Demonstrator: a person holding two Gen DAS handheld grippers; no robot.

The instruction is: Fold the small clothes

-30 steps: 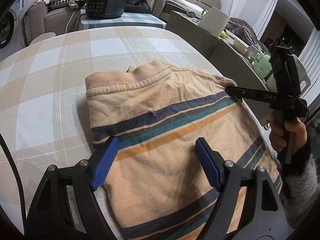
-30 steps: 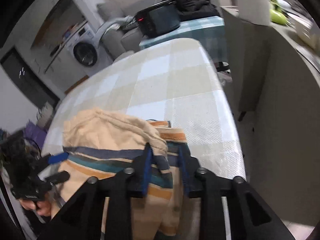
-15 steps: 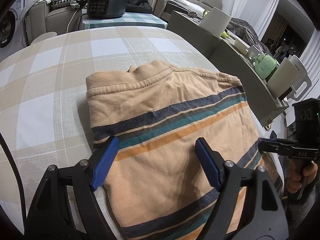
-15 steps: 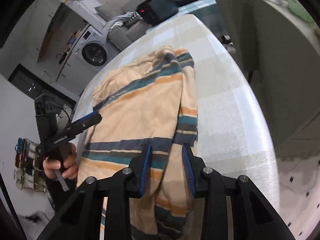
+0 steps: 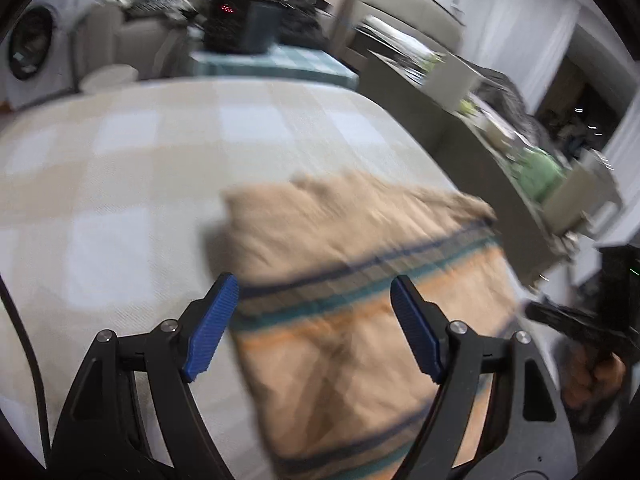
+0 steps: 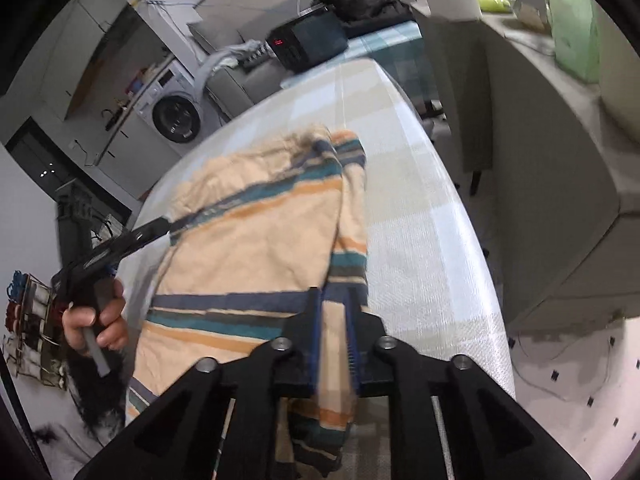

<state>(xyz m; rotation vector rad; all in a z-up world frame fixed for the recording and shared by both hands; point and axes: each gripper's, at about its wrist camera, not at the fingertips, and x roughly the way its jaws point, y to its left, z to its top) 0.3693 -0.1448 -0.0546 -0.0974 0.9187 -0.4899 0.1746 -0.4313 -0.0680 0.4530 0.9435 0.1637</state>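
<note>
A small tan shirt (image 5: 360,280) with navy, teal and orange stripes lies on the checked tablecloth (image 5: 140,184). My left gripper (image 5: 316,320) is open, its blue pads spread just above the shirt's left part, holding nothing. In the right wrist view the same shirt (image 6: 256,240) lies along the table's near edge. My right gripper (image 6: 335,320) is shut on a fold of the shirt's right edge near the hem. The left gripper (image 6: 132,240) shows there at the shirt's left side, and the right gripper shows at the left view's right edge (image 5: 576,324).
A black appliance with red digits (image 5: 244,24) stands on a checked side table beyond the table's far end. A grey counter (image 5: 480,148) with a green kettle (image 5: 540,172) runs along the right. A washing machine (image 6: 176,114) stands at the far left.
My left gripper has pulled back and left, fast enough to blur the view; the shirt now sits further right in it. My right gripper has closed tighter on the shirt's edge.
</note>
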